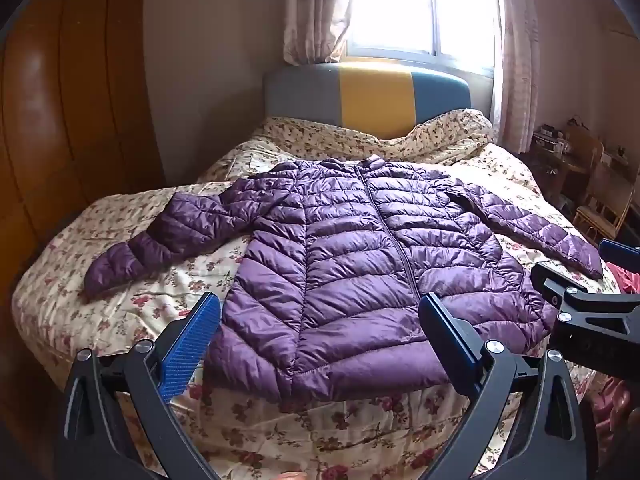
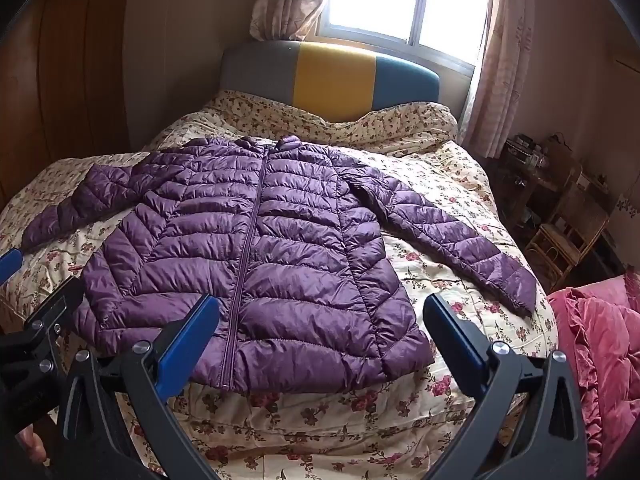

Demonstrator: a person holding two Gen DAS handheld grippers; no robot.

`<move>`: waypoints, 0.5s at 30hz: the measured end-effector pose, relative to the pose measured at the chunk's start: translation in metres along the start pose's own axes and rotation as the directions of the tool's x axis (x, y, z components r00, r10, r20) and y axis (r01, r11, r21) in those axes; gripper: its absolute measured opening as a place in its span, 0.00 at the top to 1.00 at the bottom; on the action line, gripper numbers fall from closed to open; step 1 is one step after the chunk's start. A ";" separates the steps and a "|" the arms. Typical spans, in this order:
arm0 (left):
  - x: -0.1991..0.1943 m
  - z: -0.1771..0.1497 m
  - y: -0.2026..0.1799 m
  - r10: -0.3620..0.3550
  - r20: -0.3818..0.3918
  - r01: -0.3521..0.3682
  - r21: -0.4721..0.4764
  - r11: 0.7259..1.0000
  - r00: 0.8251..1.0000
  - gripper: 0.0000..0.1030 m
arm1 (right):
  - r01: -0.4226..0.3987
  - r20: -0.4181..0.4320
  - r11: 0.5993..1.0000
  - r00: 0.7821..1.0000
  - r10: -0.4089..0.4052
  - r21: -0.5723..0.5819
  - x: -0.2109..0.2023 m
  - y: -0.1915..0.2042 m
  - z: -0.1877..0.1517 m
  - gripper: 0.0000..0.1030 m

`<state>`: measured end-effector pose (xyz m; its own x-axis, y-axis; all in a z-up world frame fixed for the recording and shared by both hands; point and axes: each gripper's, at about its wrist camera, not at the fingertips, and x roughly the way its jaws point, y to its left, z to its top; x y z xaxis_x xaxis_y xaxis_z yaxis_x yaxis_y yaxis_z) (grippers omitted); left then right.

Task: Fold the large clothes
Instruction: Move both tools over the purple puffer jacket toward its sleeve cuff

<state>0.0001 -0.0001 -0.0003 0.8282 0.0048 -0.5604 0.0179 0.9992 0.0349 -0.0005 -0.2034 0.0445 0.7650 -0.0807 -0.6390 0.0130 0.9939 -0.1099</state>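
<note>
A purple quilted puffer jacket (image 1: 344, 256) (image 2: 256, 256) lies flat on the bed, front up and zipped, collar toward the headboard. Both sleeves are spread outward. My left gripper (image 1: 320, 304) hangs open above the jacket's hem, left of the zip, with nothing between its blue pads (image 1: 192, 344). My right gripper (image 2: 320, 308) is open too, over the hem's right half, clear of the cloth. Each gripper's frame shows at the edge of the other's view: the right one (image 1: 592, 304) and the left one (image 2: 36, 320).
The floral quilt (image 1: 80, 272) (image 2: 448, 184) covers the bed, with a grey, yellow and blue headboard (image 1: 372, 96) under a bright window. A wooden wardrobe (image 1: 60, 120) stands left. A pink blanket (image 2: 600, 344) and a wicker chair (image 2: 568, 228) sit right.
</note>
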 end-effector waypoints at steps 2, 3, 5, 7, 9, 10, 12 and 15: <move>0.000 0.000 0.000 0.005 0.001 -0.005 0.002 1.000 1.000 0.04 | 0.002 -0.009 1.000 1.000 -0.002 -0.003 0.001 0.001 0.001 0.02; 0.000 0.000 0.000 0.003 0.000 -0.003 0.000 1.000 1.000 0.04 | 0.003 -0.009 1.000 1.000 -0.003 -0.004 0.001 0.001 0.001 0.02; 0.000 0.000 0.001 0.004 -0.002 -0.004 -0.003 1.000 1.000 0.04 | 0.008 -0.009 1.000 1.000 -0.008 -0.006 0.001 0.002 0.002 0.02; -0.001 0.000 0.001 0.003 -0.005 -0.003 -0.003 1.000 1.000 0.04 | 0.010 -0.011 1.000 1.000 -0.010 -0.009 0.001 0.004 0.002 0.02; -0.001 0.000 0.001 0.003 -0.006 -0.003 -0.004 1.000 1.000 0.04 | 0.004 -0.011 1.000 1.000 -0.004 -0.007 0.005 0.004 -0.004 0.02; 0.002 -0.002 0.002 0.000 -0.005 0.000 -0.002 1.000 1.000 0.04 | 0.003 -0.010 1.000 1.000 -0.003 -0.012 0.005 0.005 -0.004 0.02; 0.001 -0.003 0.003 0.001 -0.004 -0.001 -0.005 1.000 1.000 0.04 | 0.006 -0.008 1.000 1.000 -0.006 -0.024 0.005 0.008 -0.006 0.02; -0.001 -0.004 0.003 0.000 -0.007 0.000 -0.006 1.000 1.000 0.04 | 0.004 -0.013 0.999 1.000 -0.005 -0.035 0.007 0.007 -0.004 0.02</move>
<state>-0.0027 0.0035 -0.0032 0.8243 0.0051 -0.5661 0.0144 0.9994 0.0299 0.0027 -0.1976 0.0364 0.7562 -0.0864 -0.6486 -0.0065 0.9902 -0.1396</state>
